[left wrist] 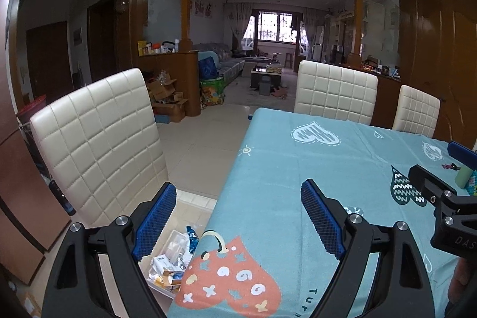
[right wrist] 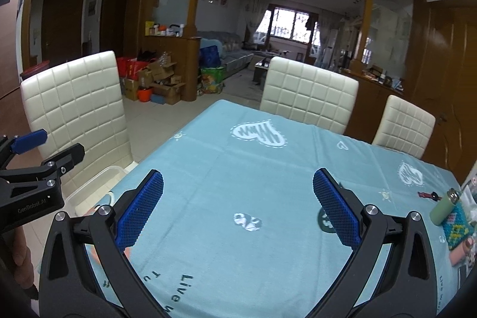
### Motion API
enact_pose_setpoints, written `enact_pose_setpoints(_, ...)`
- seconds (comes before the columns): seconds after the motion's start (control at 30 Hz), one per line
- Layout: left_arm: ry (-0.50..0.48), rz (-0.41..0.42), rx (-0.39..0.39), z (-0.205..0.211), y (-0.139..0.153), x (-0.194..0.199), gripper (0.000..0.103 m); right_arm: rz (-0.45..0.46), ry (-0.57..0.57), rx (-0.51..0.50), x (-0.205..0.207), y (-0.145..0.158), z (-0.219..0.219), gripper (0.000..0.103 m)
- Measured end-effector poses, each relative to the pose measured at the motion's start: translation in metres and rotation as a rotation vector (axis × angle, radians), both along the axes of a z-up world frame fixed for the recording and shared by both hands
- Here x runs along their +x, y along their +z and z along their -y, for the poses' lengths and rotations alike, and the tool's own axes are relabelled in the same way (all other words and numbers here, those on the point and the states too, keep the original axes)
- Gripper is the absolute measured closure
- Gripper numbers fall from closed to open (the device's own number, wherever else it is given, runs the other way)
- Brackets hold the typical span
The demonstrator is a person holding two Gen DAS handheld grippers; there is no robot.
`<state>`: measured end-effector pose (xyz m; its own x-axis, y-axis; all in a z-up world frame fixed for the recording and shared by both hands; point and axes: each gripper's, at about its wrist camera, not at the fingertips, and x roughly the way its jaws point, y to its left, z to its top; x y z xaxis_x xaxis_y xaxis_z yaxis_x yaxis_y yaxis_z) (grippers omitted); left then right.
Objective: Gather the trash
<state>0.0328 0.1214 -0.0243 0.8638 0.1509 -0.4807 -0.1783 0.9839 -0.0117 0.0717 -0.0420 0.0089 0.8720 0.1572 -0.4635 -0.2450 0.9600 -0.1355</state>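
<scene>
- Basically, both claws were spread wide and held nothing: our left gripper [left wrist: 238, 216] hung over the table's near-left edge, our right gripper [right wrist: 238, 207] over the middle of the blue tablecloth [right wrist: 268, 169].
- Trash [left wrist: 171, 258], i.e. crumpled wrappers and packets, sat in a clear plastic bin [left wrist: 176, 240] on the floor, at approx 7 o'clock of the left claw, just beside the table edge and below it.
- No loose trash showed on the cloth w/in reach, so we judged the collecting mostly done, or a last sweep due.
- To do the step well, we reckoned: scan the cloth first, esp. toward 3 o'clock where small bits lay, come down on any scrap w/ fingers straddling it, pinch low so the cloth wasn't dragged up, then carry it over the edge and let go right above the bin.
- Risk as we saw it: snagging the cloth and pulling things along.
- Left view alone showed the bin's contents; in the right view only the bin's pale rim [right wrist: 89, 184] peeked out at 9 o'clock, contents hidden.
- Right view alone showed the green cylinder [right wrist: 445, 207] lying on a beaded pouch [right wrist: 456, 228] at 3 o'clock, plus a small dark-red object [right wrist: 427, 195] near them; whether that was trash, we couldn't tell.
- Each view caught the other claw at its margin.
- White quilted chairs [right wrist: 310, 88] stood around the table.
</scene>
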Motion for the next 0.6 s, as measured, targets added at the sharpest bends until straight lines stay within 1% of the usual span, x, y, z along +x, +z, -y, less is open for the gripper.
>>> enact_pose_setpoints(0.07,-0.005,0.002,0.014,0.006,0.002,0.000,0.019,0.005,-0.008,0.001,0.000,0.001,0.004,0.004)
enact_pose_setpoints(0.1,-0.010,-0.004,0.020,0.010,0.003,0.002,0.017,0.007,-0.009,0.005,-0.002,0.002,0.007,0.004)
enact_pose_setpoints(0.13,-0.015,-0.009,0.024,0.013,0.003,0.003,0.012,0.009,-0.014,0.011,-0.002,0.003,0.011,0.004)
enact_pose_setpoints(0.17,-0.020,-0.009,0.026,0.015,0.004,0.003,0.011,0.010,-0.017,0.016,-0.003,0.003,0.013,0.004)
enact_pose_setpoints(0.33,-0.041,-0.002,0.052,0.025,0.006,0.001,0.011,0.012,-0.029,0.031,-0.005,0.005,0.024,0.004)
enact_pose_setpoints(0.6,-0.067,-0.003,0.055,0.035,0.009,0.001,0.011,0.019,-0.041,0.045,-0.007,0.006,0.033,0.004)
